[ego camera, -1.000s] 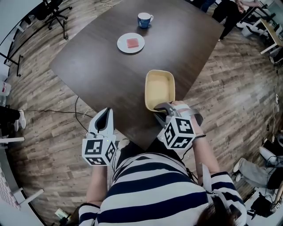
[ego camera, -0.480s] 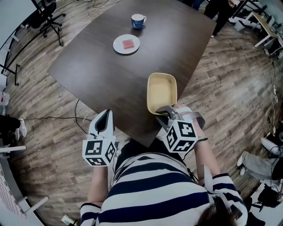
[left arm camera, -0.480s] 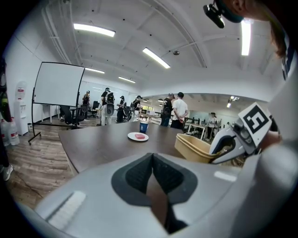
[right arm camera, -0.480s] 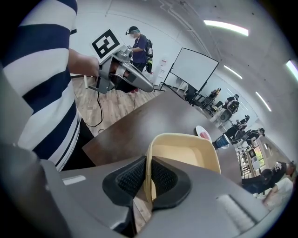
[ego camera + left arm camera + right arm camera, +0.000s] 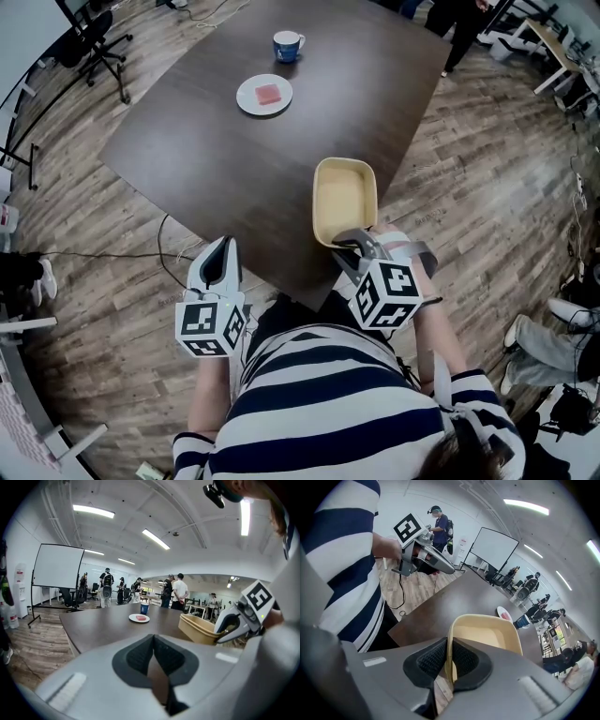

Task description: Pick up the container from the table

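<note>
One container (image 5: pixel 344 197), shifted slightly, right tool (image 5: pixel 346 240) clamped

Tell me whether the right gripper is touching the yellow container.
Touching. The right gripper view shows the right gripper with both pads clamped on the near wall of the yellow container, with no gap on either side.

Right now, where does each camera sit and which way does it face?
Head view: on the person's head, steeply down at table, striped shirt, left gripper and right gripper.
Left gripper view: rides that gripper, faces across the table; its shut jaws show.
Right gripper view: rides that gripper, faces down jaws clamped on the container.
Shared: all three show the container.
</note>
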The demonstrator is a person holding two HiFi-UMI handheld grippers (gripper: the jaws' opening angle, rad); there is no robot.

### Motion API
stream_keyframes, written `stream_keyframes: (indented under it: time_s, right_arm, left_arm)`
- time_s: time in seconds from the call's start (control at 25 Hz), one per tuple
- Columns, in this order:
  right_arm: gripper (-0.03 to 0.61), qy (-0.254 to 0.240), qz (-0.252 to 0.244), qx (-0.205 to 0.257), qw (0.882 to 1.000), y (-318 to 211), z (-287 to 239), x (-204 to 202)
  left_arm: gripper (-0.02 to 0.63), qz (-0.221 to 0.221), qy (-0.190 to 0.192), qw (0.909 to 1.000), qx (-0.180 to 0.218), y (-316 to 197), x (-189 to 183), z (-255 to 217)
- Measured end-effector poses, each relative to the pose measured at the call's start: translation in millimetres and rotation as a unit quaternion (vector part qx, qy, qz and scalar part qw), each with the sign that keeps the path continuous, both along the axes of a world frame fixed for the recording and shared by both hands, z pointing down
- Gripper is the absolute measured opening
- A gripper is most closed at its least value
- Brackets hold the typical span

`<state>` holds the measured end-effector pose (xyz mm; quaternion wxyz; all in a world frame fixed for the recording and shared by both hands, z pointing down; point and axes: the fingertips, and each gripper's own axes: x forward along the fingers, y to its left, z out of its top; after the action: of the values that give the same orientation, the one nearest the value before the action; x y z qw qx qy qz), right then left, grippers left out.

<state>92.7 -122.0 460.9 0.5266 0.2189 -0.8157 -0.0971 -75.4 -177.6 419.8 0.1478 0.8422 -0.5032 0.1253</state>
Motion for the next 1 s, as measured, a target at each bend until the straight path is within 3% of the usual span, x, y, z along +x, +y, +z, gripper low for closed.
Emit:
stream_keyframes:
  time_s: [1.0]
  right_arm:
    - [0.023,-0.012,0.019,-0.005,1.000,-1,2,-15]
  left_arm:
    - [0.000,0.016,0.004,0.9999,0.000,-4,-12,-1]
